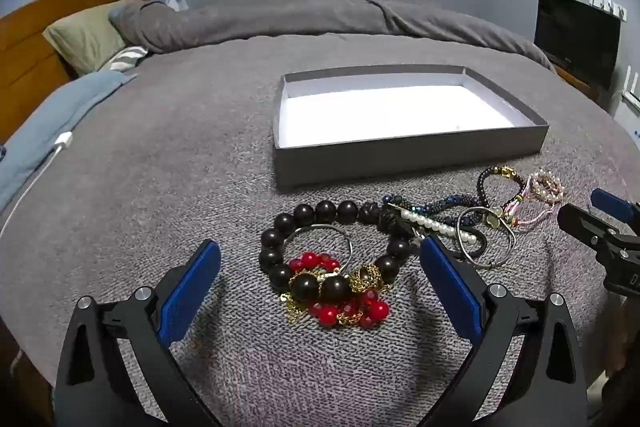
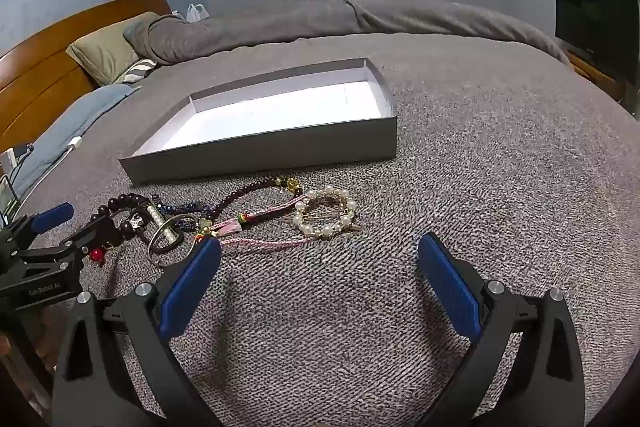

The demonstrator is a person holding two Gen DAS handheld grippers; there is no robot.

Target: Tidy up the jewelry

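A pile of jewelry lies on the grey bed cover in front of a shallow grey box (image 1: 408, 155) with a white inside. In the left wrist view my left gripper (image 1: 320, 251) stands open over a large dark bead bracelet (image 1: 328, 213), a red bead chain (image 1: 344, 307) and a metal bangle (image 1: 320, 239), touching none. In the right wrist view my right gripper (image 2: 320, 251) is open over bare cover, just short of a pearl bracelet (image 2: 326, 213). A pink cord (image 2: 264, 245) and a dark bead string (image 2: 248, 195) lie to its left. The box (image 2: 260, 151) holds nothing.
The bed stretches back to a rumpled grey duvet (image 1: 320, 15), pillows (image 1: 88, 35) and a wooden headboard (image 1: 24, 39) at left. A white charging cable (image 1: 52, 155) lies on a blue blanket. A dark screen (image 1: 576, 35) stands at right. The other gripper (image 1: 600, 223) shows at the right edge.
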